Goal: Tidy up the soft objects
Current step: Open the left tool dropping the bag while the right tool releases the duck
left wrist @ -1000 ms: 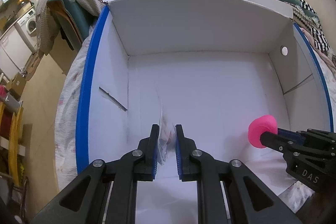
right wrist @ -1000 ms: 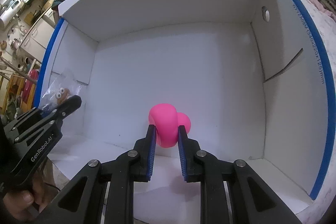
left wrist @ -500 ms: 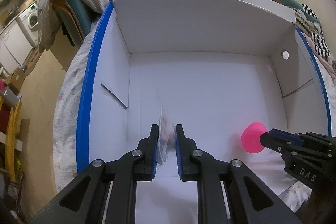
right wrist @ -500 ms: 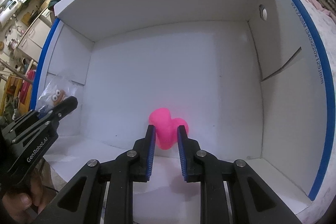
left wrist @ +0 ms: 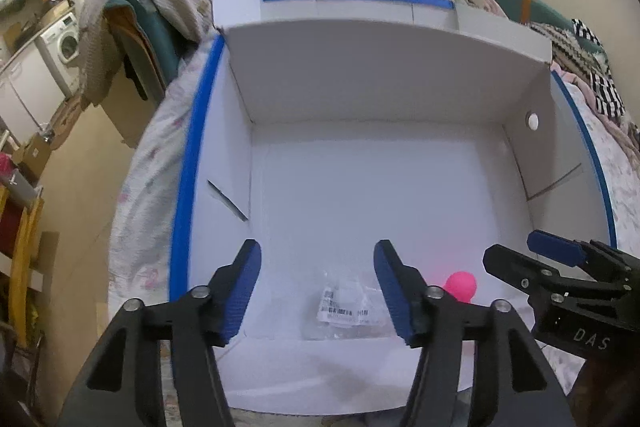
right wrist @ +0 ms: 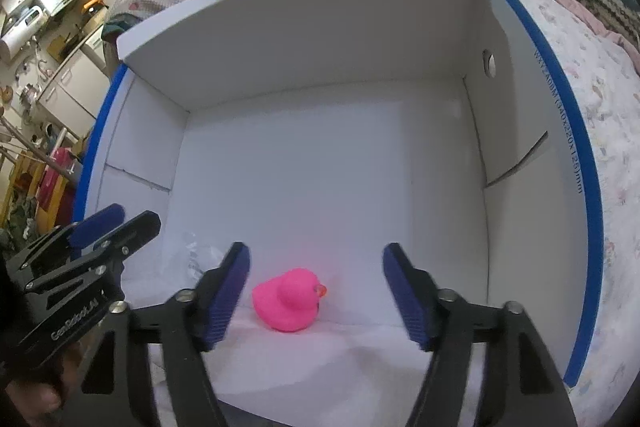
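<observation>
Both my tongs hang spread and empty over the white box (right wrist: 328,39). The pink duck (right wrist: 290,301) sits on its floor between the right tongs (right wrist: 316,293), beak pointing right; the clear packet (left wrist: 348,307) lies between the left tongs (left wrist: 318,287).

Matt white cardboard box (right wrist: 332,39), smooth rubbery pink duck (right wrist: 289,301), glossy clear plastic bag (left wrist: 348,307).
</observation>
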Demonstrator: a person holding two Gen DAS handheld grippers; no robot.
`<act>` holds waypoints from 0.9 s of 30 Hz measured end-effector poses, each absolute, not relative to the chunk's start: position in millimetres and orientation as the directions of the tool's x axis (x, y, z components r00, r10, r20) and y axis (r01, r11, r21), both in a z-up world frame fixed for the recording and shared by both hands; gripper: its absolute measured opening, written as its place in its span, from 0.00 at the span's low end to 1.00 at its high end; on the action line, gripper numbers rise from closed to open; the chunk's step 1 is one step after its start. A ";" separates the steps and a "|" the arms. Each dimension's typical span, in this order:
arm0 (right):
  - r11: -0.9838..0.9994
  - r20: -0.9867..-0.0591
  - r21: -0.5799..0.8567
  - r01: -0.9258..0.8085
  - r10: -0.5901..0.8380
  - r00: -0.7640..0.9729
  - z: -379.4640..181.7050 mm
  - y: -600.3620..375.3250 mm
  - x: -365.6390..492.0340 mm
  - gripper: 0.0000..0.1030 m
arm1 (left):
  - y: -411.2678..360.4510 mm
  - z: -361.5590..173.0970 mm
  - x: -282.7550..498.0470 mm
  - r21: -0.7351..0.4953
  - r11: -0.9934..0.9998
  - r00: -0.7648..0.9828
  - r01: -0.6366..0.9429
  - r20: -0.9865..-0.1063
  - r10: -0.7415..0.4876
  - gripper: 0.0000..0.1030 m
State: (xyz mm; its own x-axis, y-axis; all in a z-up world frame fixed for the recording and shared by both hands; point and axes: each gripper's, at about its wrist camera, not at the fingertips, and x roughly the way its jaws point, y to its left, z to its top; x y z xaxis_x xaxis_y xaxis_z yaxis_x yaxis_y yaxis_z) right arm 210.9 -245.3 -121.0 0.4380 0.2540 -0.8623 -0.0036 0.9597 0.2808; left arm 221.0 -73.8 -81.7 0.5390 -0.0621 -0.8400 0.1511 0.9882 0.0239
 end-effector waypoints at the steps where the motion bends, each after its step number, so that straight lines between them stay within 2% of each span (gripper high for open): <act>1: 0.959 -0.860 0.284 -0.001 0.255 0.442 -120.3 -245.7 210.8 0.74 | -73.7 -80.0 220.1 0.027 0.988 0.543 0.152 -0.837 -0.061 0.56; 3: 0.960 -0.858 0.281 0.008 0.247 0.451 -118.0 -246.1 211.0 0.80 | -73.4 -78.1 218.3 0.031 0.988 0.549 0.153 -0.834 -0.059 0.57; 5: 0.955 -0.845 0.296 0.011 0.257 0.469 -115.5 -248.3 209.9 0.92 | -72.9 -76.2 216.5 0.036 0.988 0.555 0.151 -0.830 -0.054 0.59; 6: 0.951 -0.839 0.308 0.011 0.266 0.474 -114.5 -249.3 209.8 0.94 | -72.8 -75.6 215.7 0.038 0.988 0.556 0.150 -0.829 -0.052 0.59; 16: 0.942 -0.819 0.335 0.031 0.275 0.503 -105.0 -252.1 204.7 0.95 | -74.0 -66.8 208.6 0.071 0.988 0.579 0.136 -0.815 -0.022 0.60; 27: 0.943 -0.789 0.333 0.022 0.266 0.555 -90.9 -253.6 183.9 1.00 | -58.5 -42.0 188.9 0.035 0.994 0.628 0.108 -0.777 -0.040 0.61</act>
